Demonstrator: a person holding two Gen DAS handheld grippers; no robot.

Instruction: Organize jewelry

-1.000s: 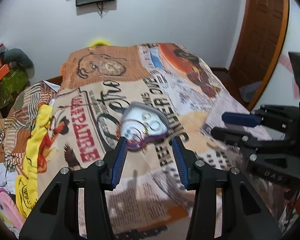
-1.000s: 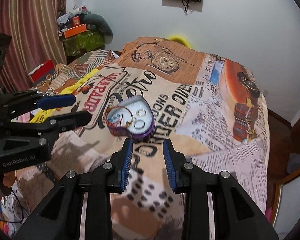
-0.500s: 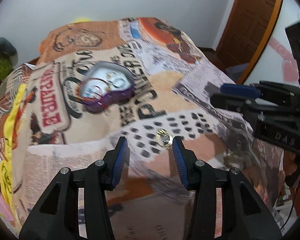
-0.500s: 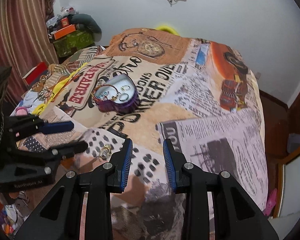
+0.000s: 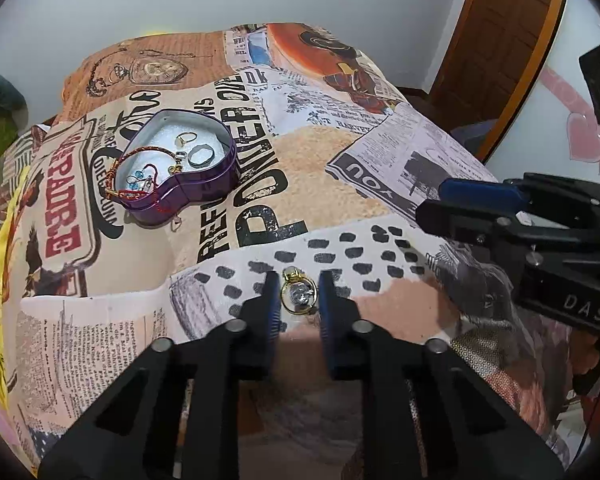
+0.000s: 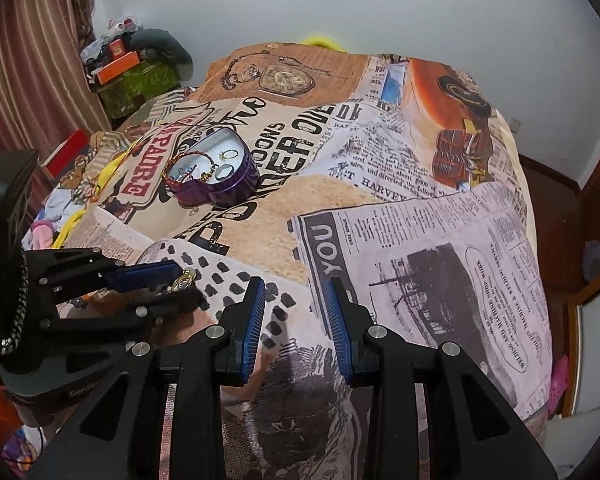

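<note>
Left tool (image 5: pixel 299 295) has dropped from heart-shaped tin (image 5: pixel 176 168) to bedspread (image 5: pixel 380 160), jaws narrowed around gold ring (image 5: pixel 298 296), not yet gripping. Right tool (image 6: pixel 294 308) hovers half-open, empty.

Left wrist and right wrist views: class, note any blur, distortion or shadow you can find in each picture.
Left wrist view: fisheye bends the door frame; gold ring sharp, left tongs slightly soft. Right wrist view: dark corner vignette, curved curtain, soft shadow under the right tongs.

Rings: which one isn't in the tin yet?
The gold ring on the bedspread, between the left gripper's fingers; the others lie inside the purple heart-shaped tin.
</note>
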